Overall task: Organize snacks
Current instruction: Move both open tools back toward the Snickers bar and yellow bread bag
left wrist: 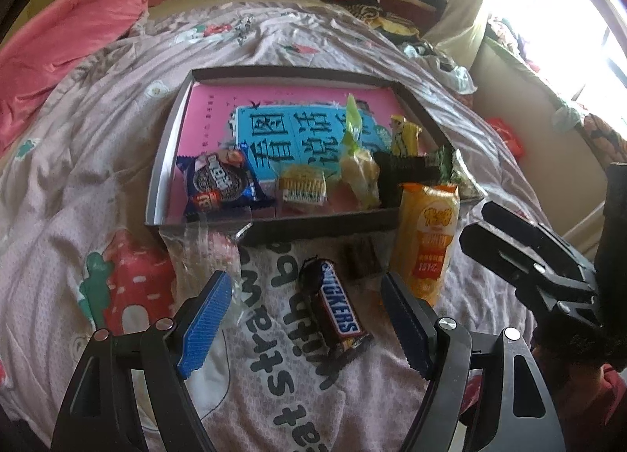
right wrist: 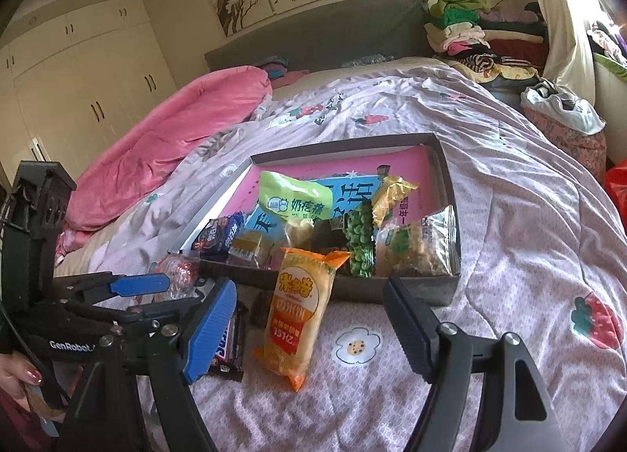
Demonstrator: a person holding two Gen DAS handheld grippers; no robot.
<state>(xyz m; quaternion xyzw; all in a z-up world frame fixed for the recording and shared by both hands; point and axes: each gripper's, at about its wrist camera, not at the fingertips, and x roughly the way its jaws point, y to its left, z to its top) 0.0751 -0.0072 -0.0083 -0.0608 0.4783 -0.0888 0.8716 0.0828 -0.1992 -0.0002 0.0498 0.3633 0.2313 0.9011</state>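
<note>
In the left wrist view we see our left gripper (left wrist: 305,324) gaping wide around the Snickers bar (left wrist: 337,309) at lower centre, the orange rice-cracker pack (left wrist: 425,240) right of it, and our right gripper (right wrist: 309,328) equally wide, holding nothing.

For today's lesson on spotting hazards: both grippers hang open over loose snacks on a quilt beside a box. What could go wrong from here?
1. The chocolate bar lies on soft, wrinkled quilt; fingers may pinch cloth.
2. The orange packet leans on the box and might topple.
3. The left gripper and right gripper sit close; they could collide.
</note>
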